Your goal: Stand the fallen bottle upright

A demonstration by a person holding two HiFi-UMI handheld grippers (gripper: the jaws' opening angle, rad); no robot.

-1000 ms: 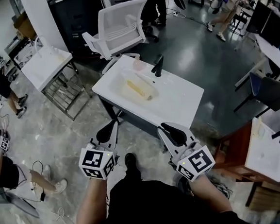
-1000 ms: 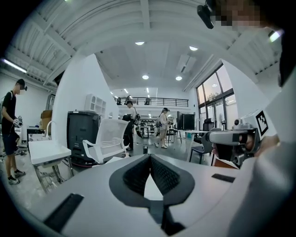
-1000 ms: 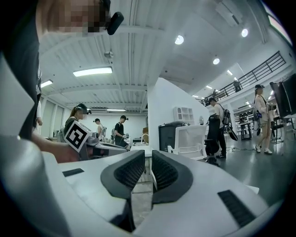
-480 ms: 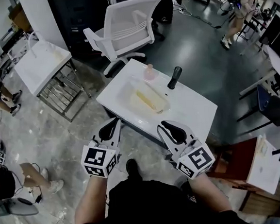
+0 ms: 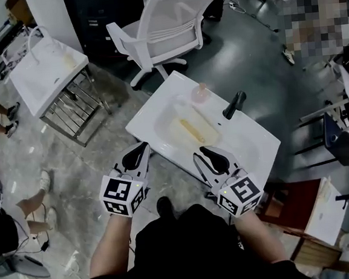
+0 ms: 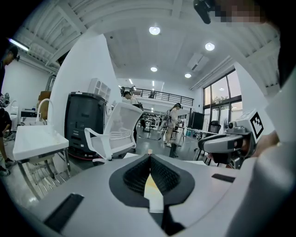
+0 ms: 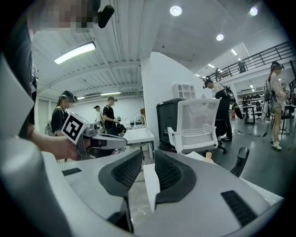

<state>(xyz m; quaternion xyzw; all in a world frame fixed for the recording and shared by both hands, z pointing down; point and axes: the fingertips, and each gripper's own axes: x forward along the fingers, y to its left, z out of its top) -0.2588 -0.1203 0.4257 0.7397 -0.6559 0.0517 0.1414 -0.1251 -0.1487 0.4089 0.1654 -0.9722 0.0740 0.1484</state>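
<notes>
A yellowish bottle [image 5: 191, 129] lies on its side in the basin of a white sink table [image 5: 254, 148] ahead of me. Behind the basin a small pink bottle [image 5: 200, 93] stands upright, and a black faucet [image 5: 234, 105] rises to its right. My left gripper [image 5: 137, 157] hovers over the floor just short of the table's near left edge; its jaws meet and hold nothing. My right gripper [image 5: 212, 159] is over the table's near edge, a little short of the basin. Its jaws have just been opening and stand slightly apart with nothing between them [image 7: 148, 156].
A white office chair [image 5: 170, 22] stands behind the table. A second white sink table [image 5: 41, 68] with a metal rack under it is at the left. People stand at the left edge and far right. A wooden bench [image 5: 302, 207] lies at the lower right.
Both grippers have moved forward to the sink table, which now sits closer and lower in the head view. The right gripper now overlaps the table's near edge.
</notes>
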